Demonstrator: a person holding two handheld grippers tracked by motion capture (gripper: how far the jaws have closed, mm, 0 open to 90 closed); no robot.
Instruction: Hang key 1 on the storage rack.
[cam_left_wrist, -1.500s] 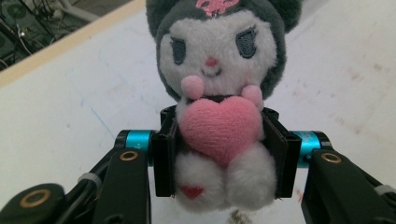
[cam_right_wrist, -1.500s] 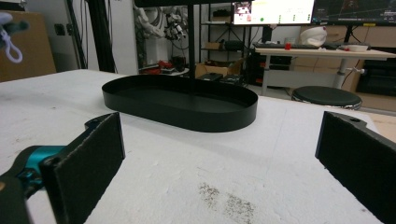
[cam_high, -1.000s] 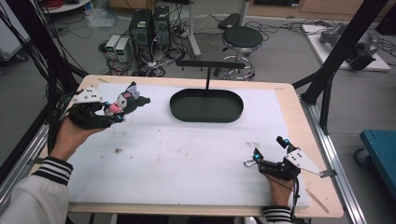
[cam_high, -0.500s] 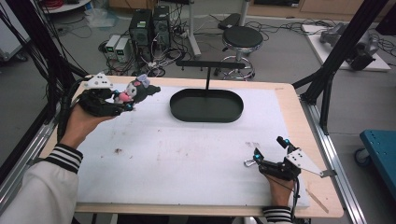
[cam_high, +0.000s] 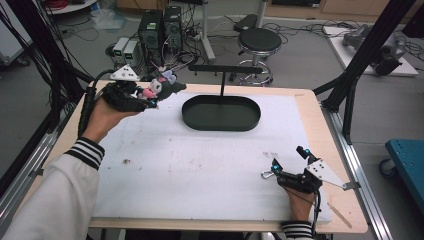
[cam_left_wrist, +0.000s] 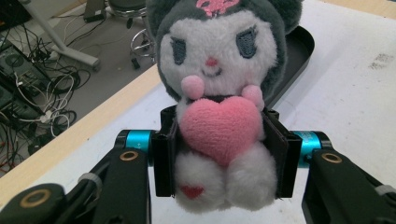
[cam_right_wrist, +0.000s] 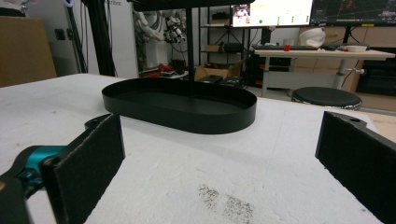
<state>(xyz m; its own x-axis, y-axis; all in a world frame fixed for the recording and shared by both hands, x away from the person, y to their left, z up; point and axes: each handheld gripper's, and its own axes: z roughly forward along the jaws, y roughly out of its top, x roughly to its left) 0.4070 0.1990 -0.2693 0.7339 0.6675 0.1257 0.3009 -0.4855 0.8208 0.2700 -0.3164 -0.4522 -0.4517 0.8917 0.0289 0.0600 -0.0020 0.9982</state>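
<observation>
A small plush doll (cam_left_wrist: 219, 102) with a grey hood, white face and pink heart sits clamped between the jaws of my left gripper (cam_left_wrist: 219, 158). In the high view that left gripper (cam_high: 150, 95) holds the doll (cam_high: 162, 86) in the air over the table's far left corner, left of the black oval tray (cam_high: 190, 117). My right gripper (cam_high: 289, 161) rests on the white mat near the front right, jaws wide apart with nothing between them. In the right gripper view the tray (cam_right_wrist: 205, 122) lies ahead, with a thin post rising from it.
A black T-shaped stand (cam_high: 222, 75) rises from the tray's far side. The white foam mat (cam_high: 200, 170) covers most of the wooden table (cam_high: 320, 125). Beyond the table are computer towers (cam_high: 160, 25), a stool (cam_high: 260, 42) and cables.
My left gripper has carried the doll up and to the right, toward the tray. The right gripper has stayed where it was.
</observation>
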